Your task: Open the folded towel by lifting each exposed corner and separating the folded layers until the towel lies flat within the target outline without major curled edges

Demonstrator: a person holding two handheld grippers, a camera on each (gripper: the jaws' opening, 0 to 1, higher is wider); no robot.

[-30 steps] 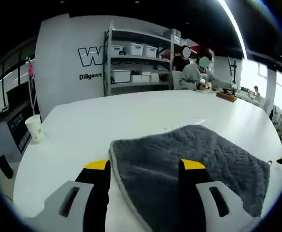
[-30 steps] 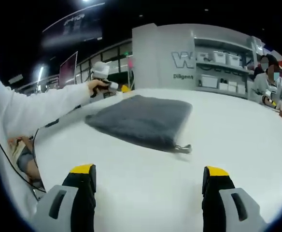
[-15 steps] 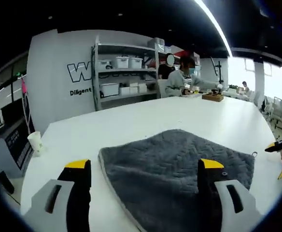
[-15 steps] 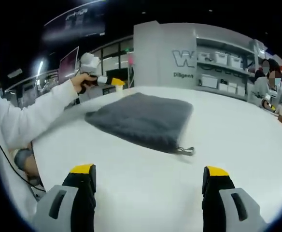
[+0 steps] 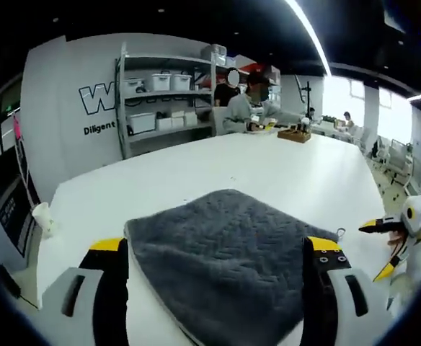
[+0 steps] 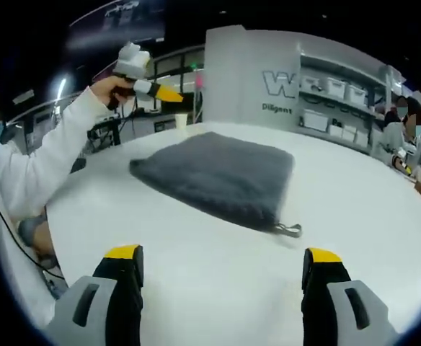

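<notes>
A wide white table (image 5: 196, 166) fills most of both views, and the folded grey towel (image 5: 228, 270) lies flat on it, still folded into a thick square pad. In the left gripper view the towel sits right in front of the left gripper (image 5: 218, 249), whose yellow-tipped jaws stand wide apart with nothing between them, one jaw over each side of the pad. In the right gripper view the person's white sleeve (image 6: 48, 155) reaches out from the left edge, raised above the table, and the hand at its end holds that left gripper up in the air beyond the far corner of the towel. The right gripper (image 6: 221, 256) hangs over bare table, jaws spread wide and empty, well short of the towel's near edge. From here the towel runs away toward the upper left, and its small hanging loop (image 6: 290, 230) sticks out from the nearest corner onto the table. Behind the table, a metal shelf rack (image 5: 164, 90) holds white bins (image 5: 158, 81), and a paper cup (image 5: 43, 216) stands at the table's left edge.
</notes>
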